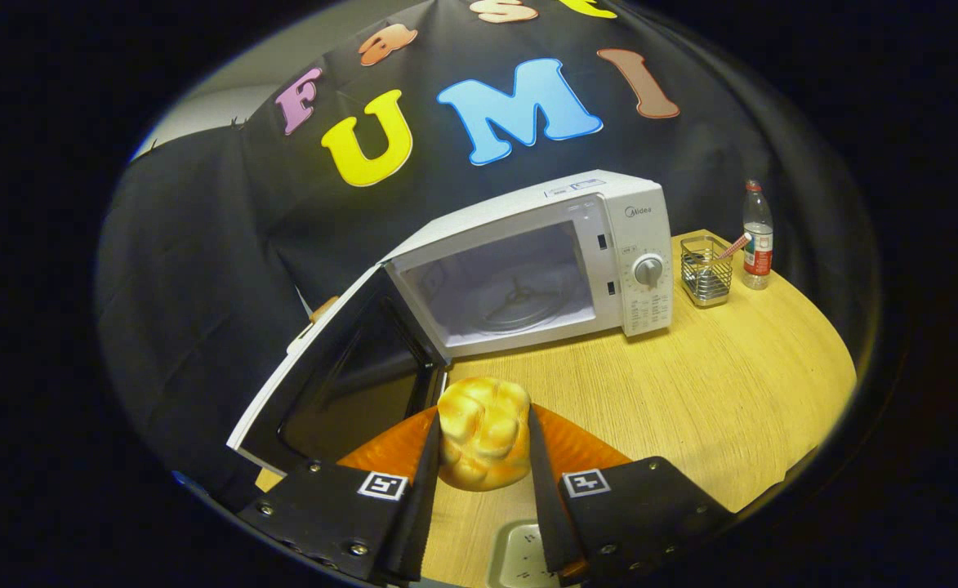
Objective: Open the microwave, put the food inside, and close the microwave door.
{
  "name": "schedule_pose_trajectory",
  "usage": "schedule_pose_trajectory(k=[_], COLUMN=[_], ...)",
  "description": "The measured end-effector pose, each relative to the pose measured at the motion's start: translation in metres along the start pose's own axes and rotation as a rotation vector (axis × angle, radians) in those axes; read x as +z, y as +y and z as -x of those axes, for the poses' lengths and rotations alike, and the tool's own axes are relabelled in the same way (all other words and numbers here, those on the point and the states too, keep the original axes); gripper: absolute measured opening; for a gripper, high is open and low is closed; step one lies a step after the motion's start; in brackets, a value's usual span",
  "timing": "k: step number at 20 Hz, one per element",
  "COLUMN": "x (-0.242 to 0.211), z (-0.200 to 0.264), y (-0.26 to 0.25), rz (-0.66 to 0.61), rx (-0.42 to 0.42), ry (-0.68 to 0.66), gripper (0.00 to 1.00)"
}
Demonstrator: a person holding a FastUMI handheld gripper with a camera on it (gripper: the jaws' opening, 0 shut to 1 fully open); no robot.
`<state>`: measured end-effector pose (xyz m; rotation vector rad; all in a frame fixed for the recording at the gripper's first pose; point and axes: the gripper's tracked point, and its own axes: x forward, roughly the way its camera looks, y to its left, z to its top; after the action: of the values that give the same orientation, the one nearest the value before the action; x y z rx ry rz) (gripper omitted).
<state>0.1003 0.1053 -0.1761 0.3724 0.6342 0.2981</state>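
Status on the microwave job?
Done: door is swung open, cavity and turntable exposed. In hand: the gripper is shut on the bun, both fingers pressing its sides, just short of the microwave. Left: set the bun inside, release, shut the door.

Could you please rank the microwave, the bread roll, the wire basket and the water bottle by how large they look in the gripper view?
1. Microwave, door open.
2. Bread roll, held between both fingers, enlarged by nearness to the camera.
3. Wire basket and water bottle: too alike to rank.
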Motion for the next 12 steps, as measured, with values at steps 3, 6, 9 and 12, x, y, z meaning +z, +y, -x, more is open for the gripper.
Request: schedule_pose_trajectory(k=[3, 6, 9, 12], x=[0.019, 0.035, 0.046, 0.053], z=[-0.017, -0.037, -0.057, -0.079], y=[0.001, 0.007, 0.01, 0.013], rz=[-0.059, -0.108, -0.152, -0.184], rx=[0.027, 0.079, 0.117, 0.137], ry=[-0.051, -0.098, -0.126, -0.15], gripper=[0.55, 0.54, 0.55, 0.54])
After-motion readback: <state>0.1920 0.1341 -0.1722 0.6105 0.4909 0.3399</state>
